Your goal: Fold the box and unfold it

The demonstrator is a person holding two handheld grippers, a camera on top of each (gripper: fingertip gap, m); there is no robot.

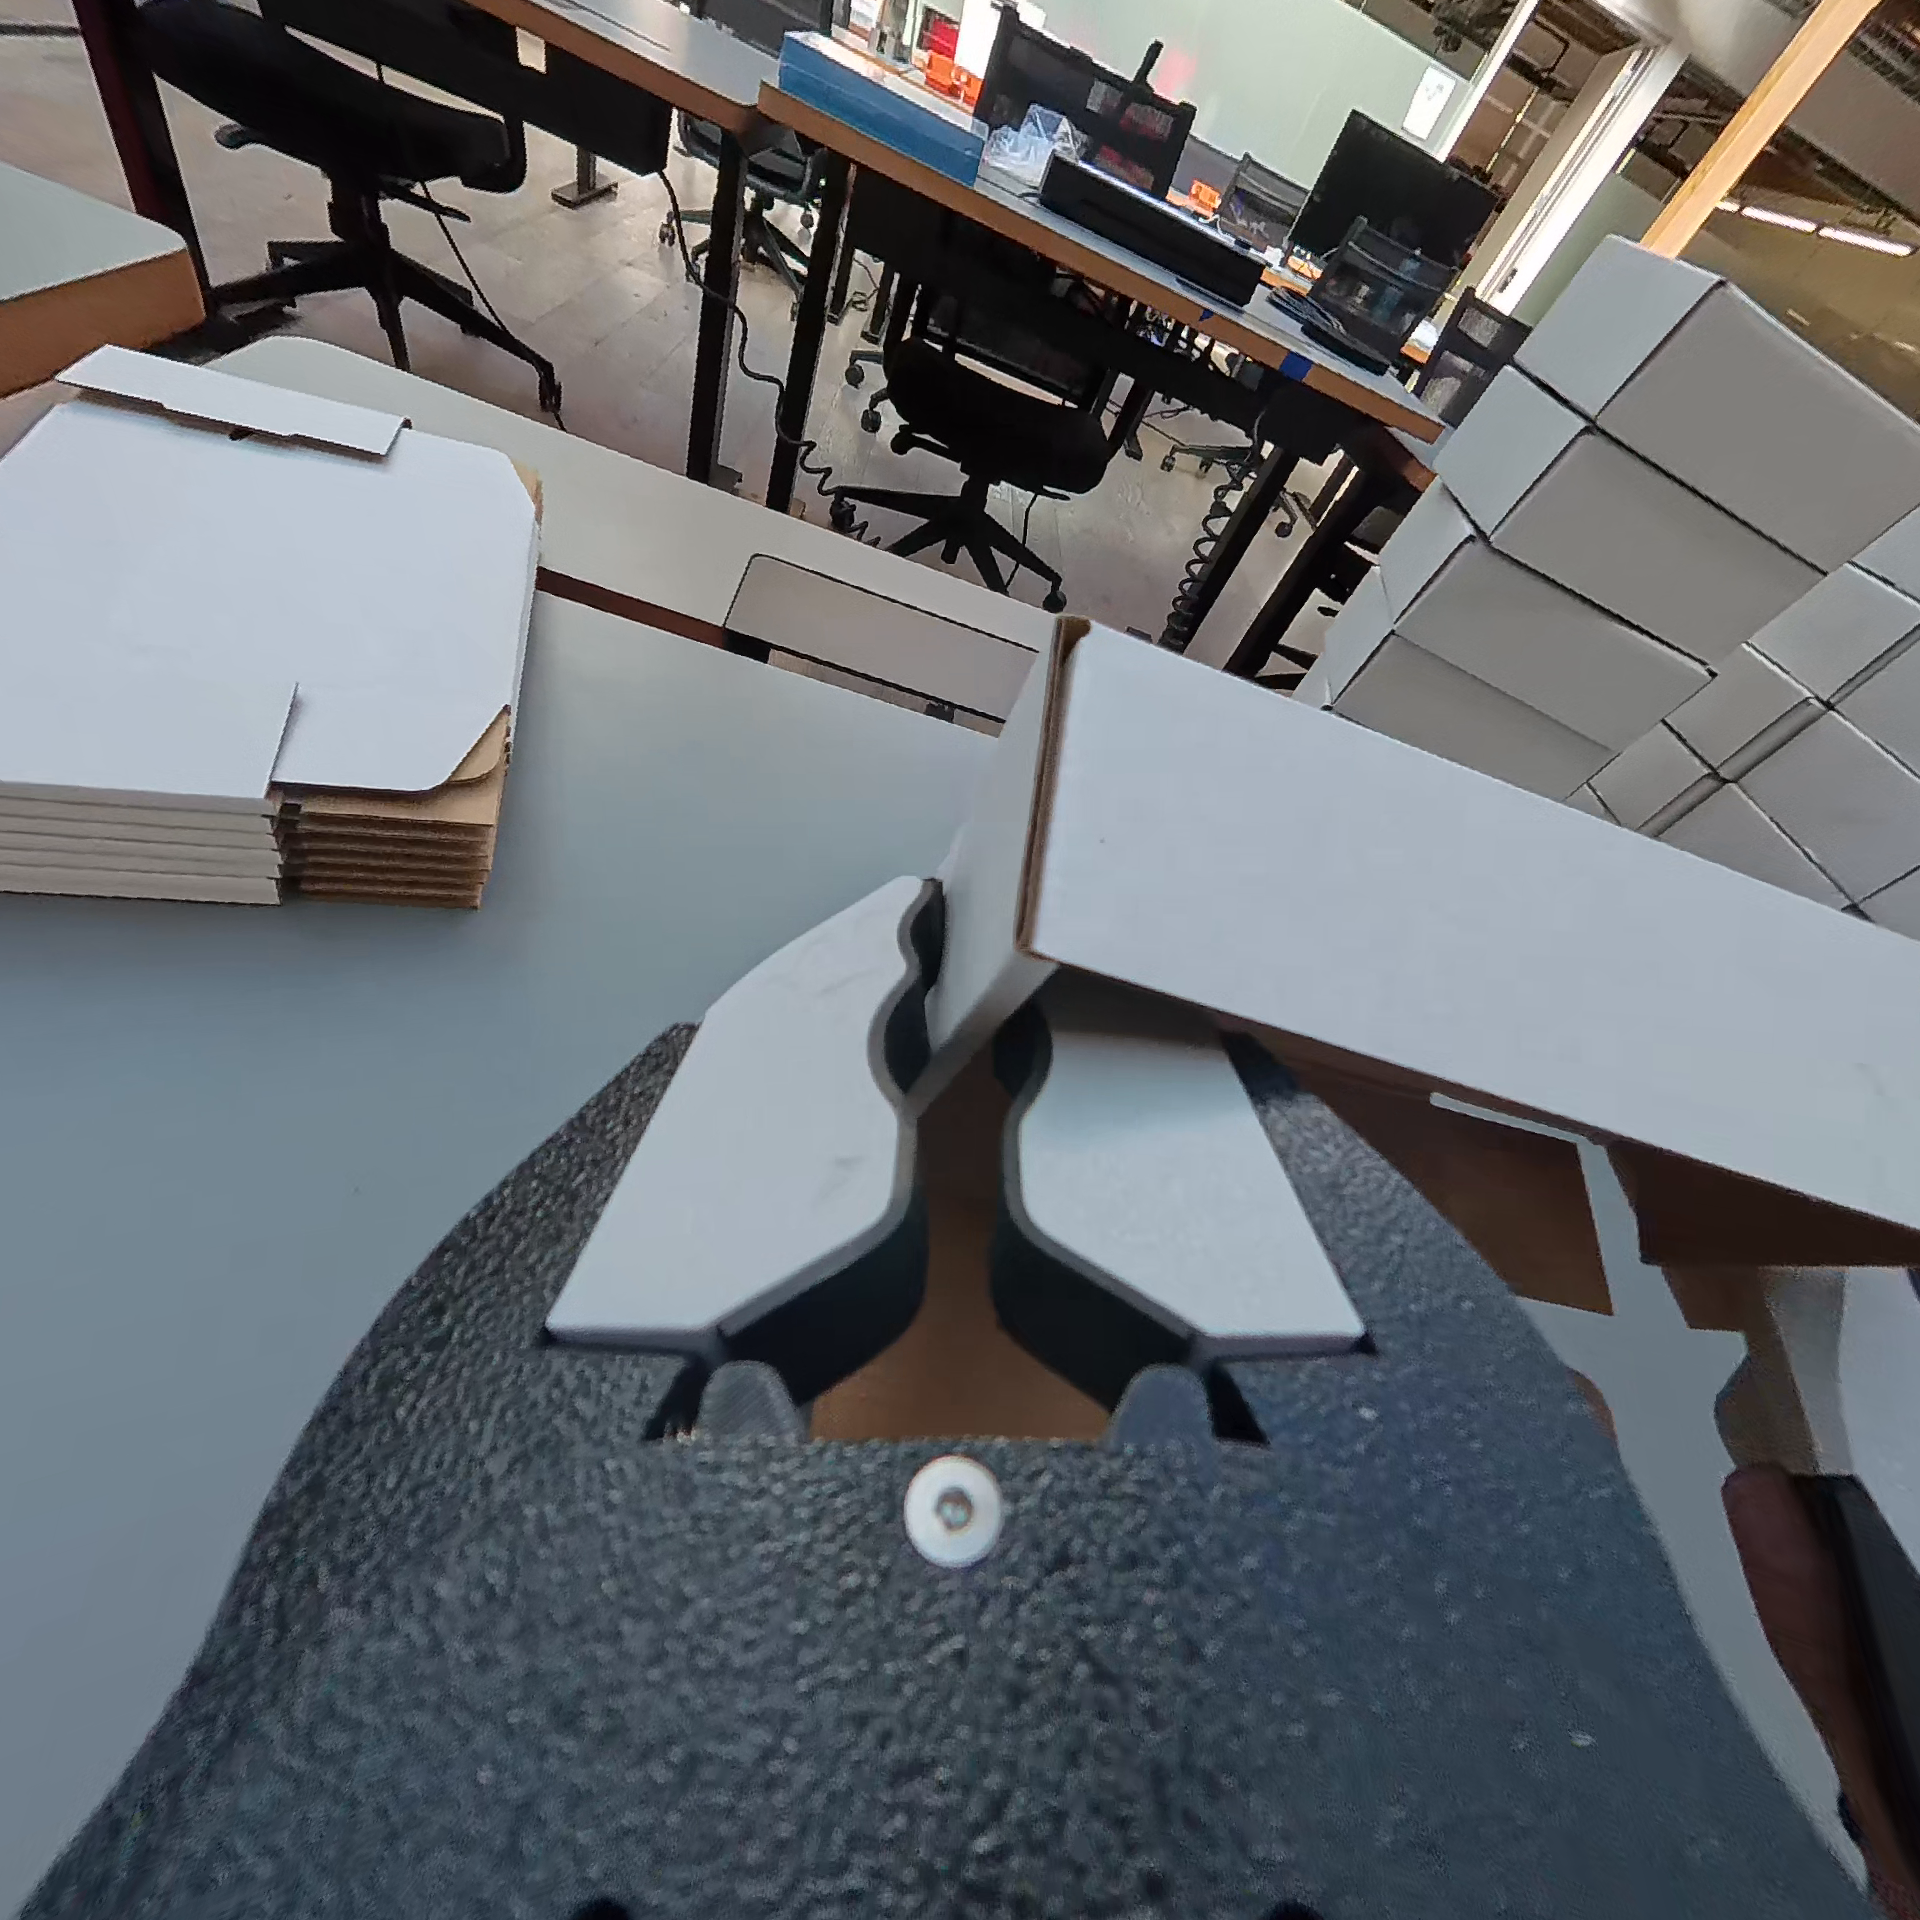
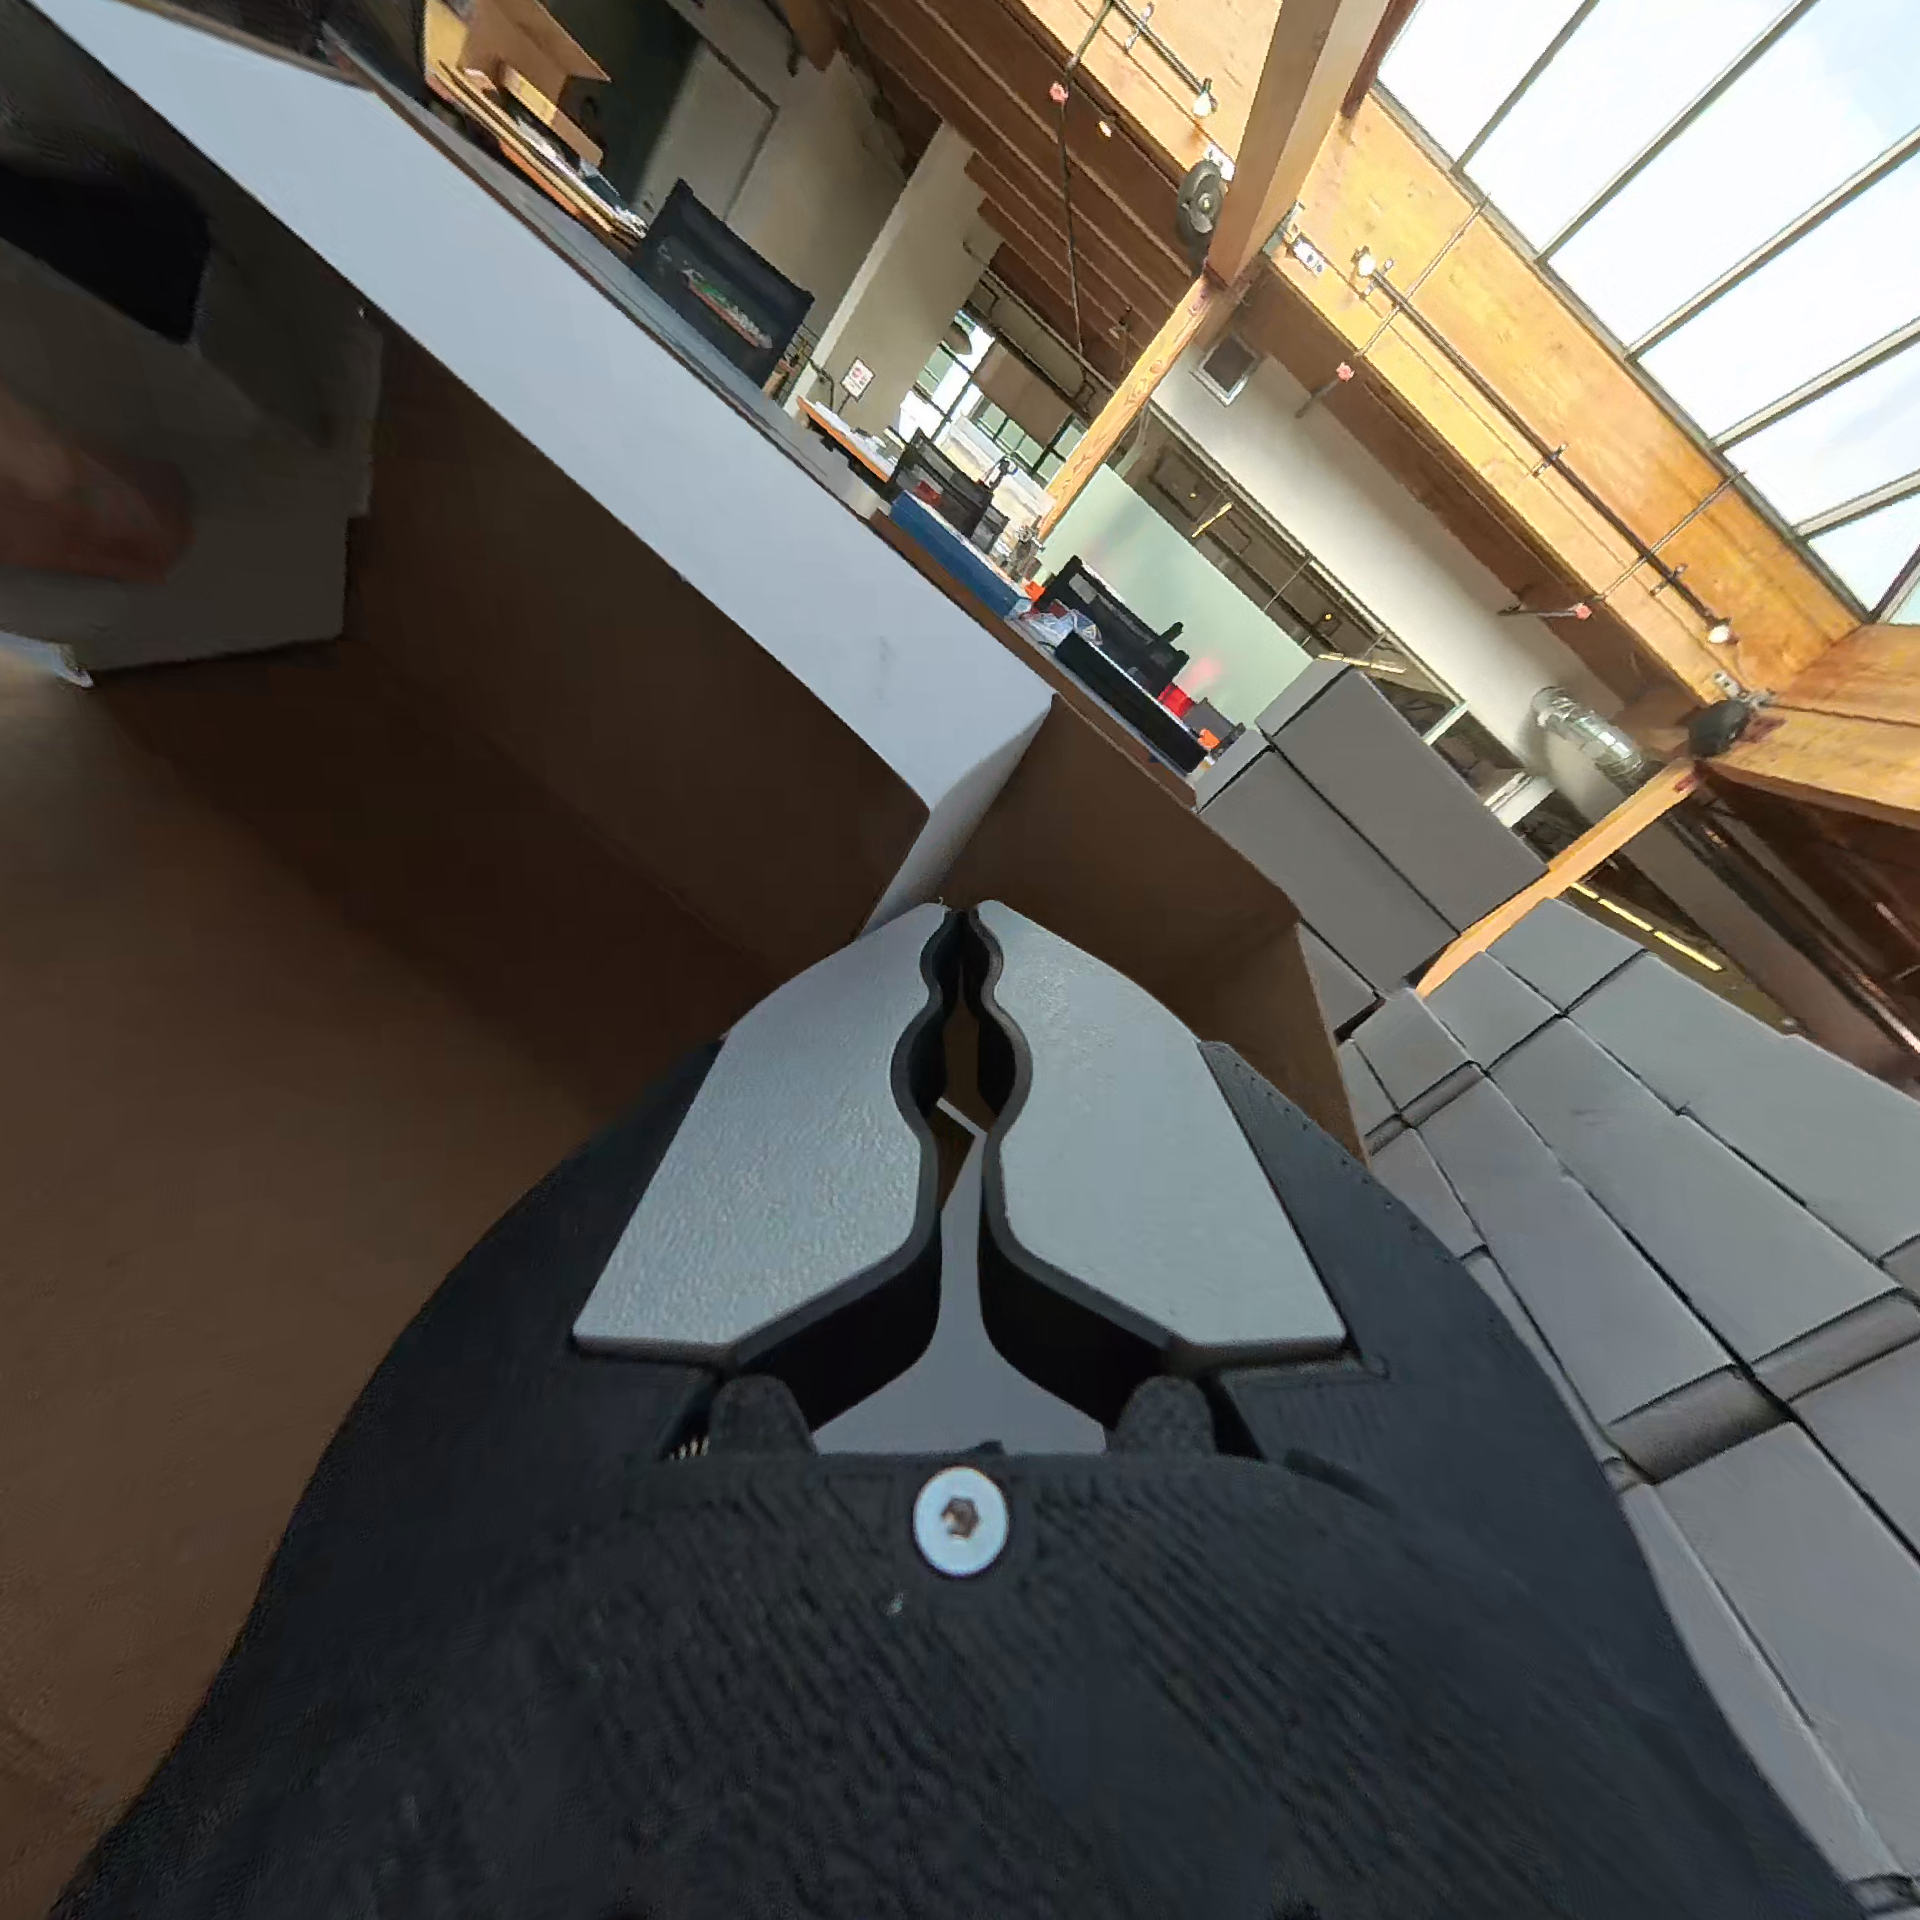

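A white cardboard box [image 1: 1403,883] with a brown inside is held tilted above the grey table [image 1: 312,1143]. My left gripper [image 1: 971,966] is shut on the box's upright left end wall, which sits between its fingers. In the right wrist view I look into the box's brown inside [image 2: 416,831], under a white panel [image 2: 623,416]. My right gripper [image 2: 961,920] is shut on a thin edge of the box wall near a corner. Part of the right gripper and a hand [image 1: 1787,1558] show low at the right edge of the left wrist view.
A stack of flat box blanks [image 1: 239,644] lies on the table at the left. A pile of folded white boxes [image 1: 1662,540] stands at the right and also shows in the right wrist view [image 2: 1662,1195]. Desks and office chairs [image 1: 987,416] stand beyond the table.
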